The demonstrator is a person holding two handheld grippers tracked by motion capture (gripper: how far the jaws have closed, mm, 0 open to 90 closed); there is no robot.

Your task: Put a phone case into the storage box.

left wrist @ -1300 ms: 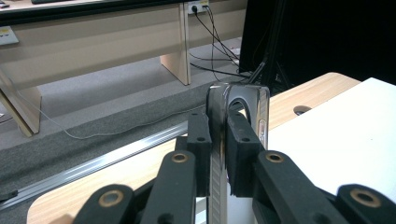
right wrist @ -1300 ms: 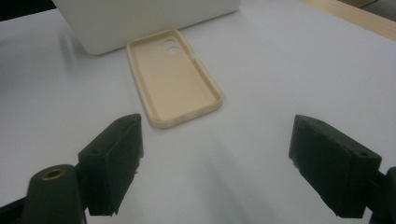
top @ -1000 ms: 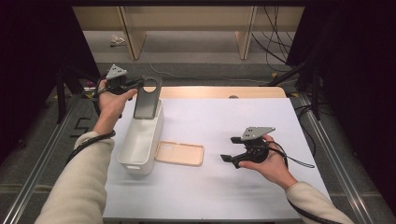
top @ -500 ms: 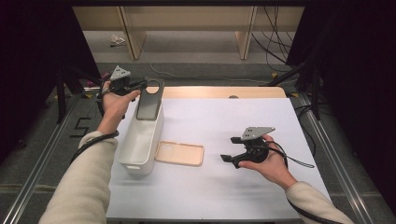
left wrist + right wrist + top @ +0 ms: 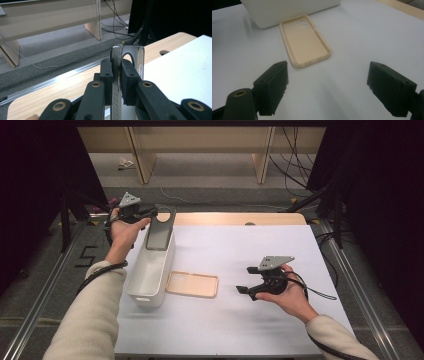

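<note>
The left gripper [image 5: 152,212] is clenched on a dark case [image 5: 160,229], its pads pinching the case's top edge beside the camera cutout; the left gripper view shows the case [image 5: 117,82] edge-on between the jaws. The case stands nearly upright over the far end of a white bin [image 5: 150,270], at about ten o'clock on the table [image 5: 260,330]. A tan case [image 5: 192,284] lies flat, hollow side up, just right of the bin. The right gripper [image 5: 245,290] hangs at four o'clock, released, jaws wide and empty, pointing at the tan case [image 5: 304,40].
</note>
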